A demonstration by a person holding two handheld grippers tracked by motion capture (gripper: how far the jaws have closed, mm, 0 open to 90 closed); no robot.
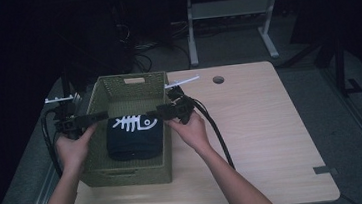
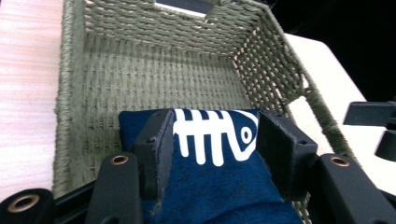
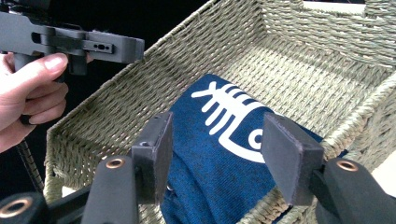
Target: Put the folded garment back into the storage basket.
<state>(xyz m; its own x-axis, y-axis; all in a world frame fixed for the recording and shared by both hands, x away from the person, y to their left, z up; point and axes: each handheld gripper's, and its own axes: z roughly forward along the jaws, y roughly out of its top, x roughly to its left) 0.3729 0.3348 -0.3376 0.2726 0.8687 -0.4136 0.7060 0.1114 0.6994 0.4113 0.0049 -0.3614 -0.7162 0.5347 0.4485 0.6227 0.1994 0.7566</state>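
Folded navy cloth w/ white fishbone print, in woven basket.

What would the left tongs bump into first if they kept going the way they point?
Probably the folded blue cloth in the basket: it lies right between and ahead of the open left tongs. Depth is hard to judge.

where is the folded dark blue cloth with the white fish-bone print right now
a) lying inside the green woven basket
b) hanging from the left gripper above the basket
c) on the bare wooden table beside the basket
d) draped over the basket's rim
a: the folded dark blue cloth with the white fish-bone print lies on the floor of the green woven basket, and both grippers' fingers stand open above it.
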